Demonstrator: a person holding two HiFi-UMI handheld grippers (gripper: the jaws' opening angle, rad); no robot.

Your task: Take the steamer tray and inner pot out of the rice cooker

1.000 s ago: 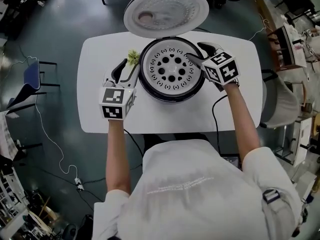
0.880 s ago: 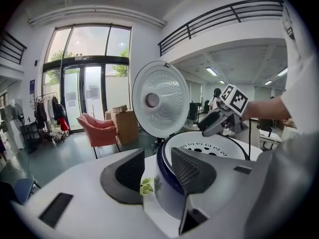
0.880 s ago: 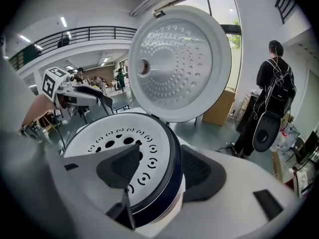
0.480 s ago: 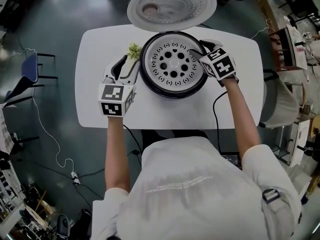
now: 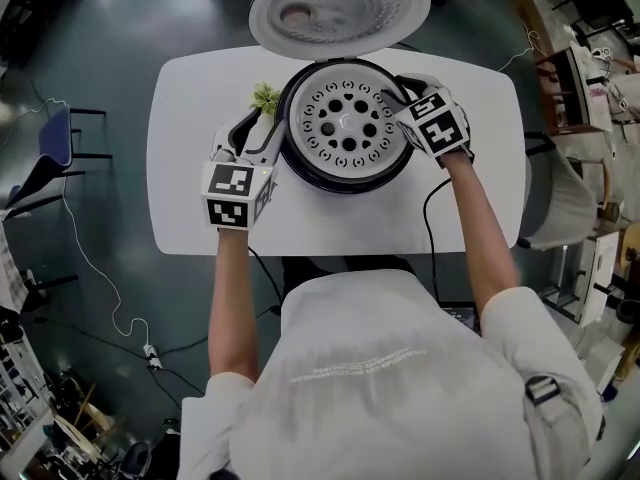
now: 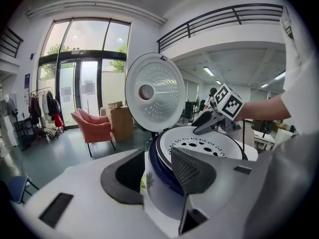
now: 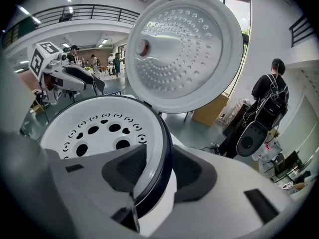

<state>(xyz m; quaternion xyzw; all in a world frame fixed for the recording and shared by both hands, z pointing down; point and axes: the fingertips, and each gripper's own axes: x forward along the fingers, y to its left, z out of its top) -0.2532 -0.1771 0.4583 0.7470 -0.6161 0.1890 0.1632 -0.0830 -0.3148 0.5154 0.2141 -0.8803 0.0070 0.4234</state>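
Note:
The rice cooker (image 5: 345, 180) stands on the white table with its lid (image 5: 340, 8) swung up at the back. A white steamer tray (image 5: 345, 123) with round holes sits in its mouth and hides the inner pot. My right gripper (image 5: 397, 90) is at the cooker's right rim. In the right gripper view (image 7: 152, 171) one pad hangs over the tray (image 7: 99, 128) and the other is outside the dark rim. Those jaws have just been closing, with the rim between them and no clear pressing. My left gripper (image 5: 250, 136) is open at the left side, the cooker wall at its tips (image 6: 158, 163).
A small green sprig (image 5: 265, 98) lies on the table (image 5: 200, 218) by the cooker's left side. A black cable (image 5: 430, 208) runs off the table's near edge. A blue chair (image 5: 60, 138) stands left of the table. A person (image 7: 271, 98) stands beyond the lid.
My right gripper has come down a little onto the cooker's right rim and its jaws have narrowed around it. The left gripper has hardly moved.

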